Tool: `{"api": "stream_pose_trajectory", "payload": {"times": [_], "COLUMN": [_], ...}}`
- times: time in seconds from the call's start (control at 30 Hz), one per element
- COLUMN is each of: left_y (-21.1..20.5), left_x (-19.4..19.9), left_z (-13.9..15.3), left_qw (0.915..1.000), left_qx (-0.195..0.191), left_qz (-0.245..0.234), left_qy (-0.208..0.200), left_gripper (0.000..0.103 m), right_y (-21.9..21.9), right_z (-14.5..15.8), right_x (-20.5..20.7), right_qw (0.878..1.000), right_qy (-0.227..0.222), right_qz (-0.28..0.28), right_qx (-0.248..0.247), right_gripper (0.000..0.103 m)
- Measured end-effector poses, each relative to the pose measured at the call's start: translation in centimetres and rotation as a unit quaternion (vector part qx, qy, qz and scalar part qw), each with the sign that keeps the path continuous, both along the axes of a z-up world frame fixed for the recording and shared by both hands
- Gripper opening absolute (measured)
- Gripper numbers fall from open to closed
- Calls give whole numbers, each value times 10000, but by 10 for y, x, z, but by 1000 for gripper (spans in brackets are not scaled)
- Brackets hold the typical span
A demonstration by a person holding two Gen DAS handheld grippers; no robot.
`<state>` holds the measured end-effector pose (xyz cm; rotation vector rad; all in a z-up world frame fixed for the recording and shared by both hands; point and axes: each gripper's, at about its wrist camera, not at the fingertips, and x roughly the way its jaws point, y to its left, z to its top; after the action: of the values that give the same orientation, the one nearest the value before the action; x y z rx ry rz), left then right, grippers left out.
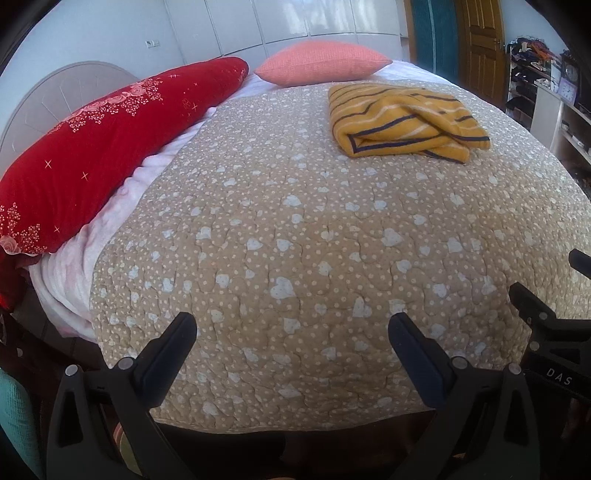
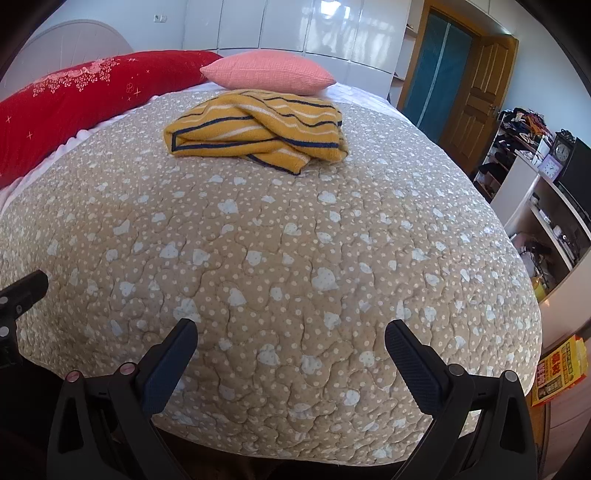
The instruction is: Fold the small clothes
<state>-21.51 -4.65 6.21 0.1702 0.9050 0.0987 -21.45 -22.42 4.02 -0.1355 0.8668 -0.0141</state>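
Yellow striped knit garment lying loosely doubled, rumpled, far on bed quilt. Left claw, right claw spread, empty, near edge. Either roughly folded or awaiting folding.

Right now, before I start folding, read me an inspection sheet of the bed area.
Surface: beige heart-print quilted bedspread, mostly bare.
Job's things: one yellow knit garment with navy and white stripes, loosely bundled at the far end.
Clutter: long red floral pillow and coral square cushion at the bed's head.
Grippers: left hand-held gripper and right hand-held gripper open, empty, over the near edge.
Cables: nothing seen.
Surroundings: white wardrobe, wooden door, cluttered shelves with clocks.
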Motion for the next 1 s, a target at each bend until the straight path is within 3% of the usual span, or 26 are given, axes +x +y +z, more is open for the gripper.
{"api": "stream_pose_trajectory", "payload": {"times": [1.0], "left_y": [1], "left_x": [2], "left_z": [-8], "left_qw": [9999], "left_qx": [-34], "left_qz": [3], "left_qy": [159], "left_gripper": [103], "right_y": [-1], "right_z": [-8], "right_x": [2], "right_qw": [9999], "right_qy": [85], "right_qz": [-15], "right_qx": [60], "right_gripper": [103]}}
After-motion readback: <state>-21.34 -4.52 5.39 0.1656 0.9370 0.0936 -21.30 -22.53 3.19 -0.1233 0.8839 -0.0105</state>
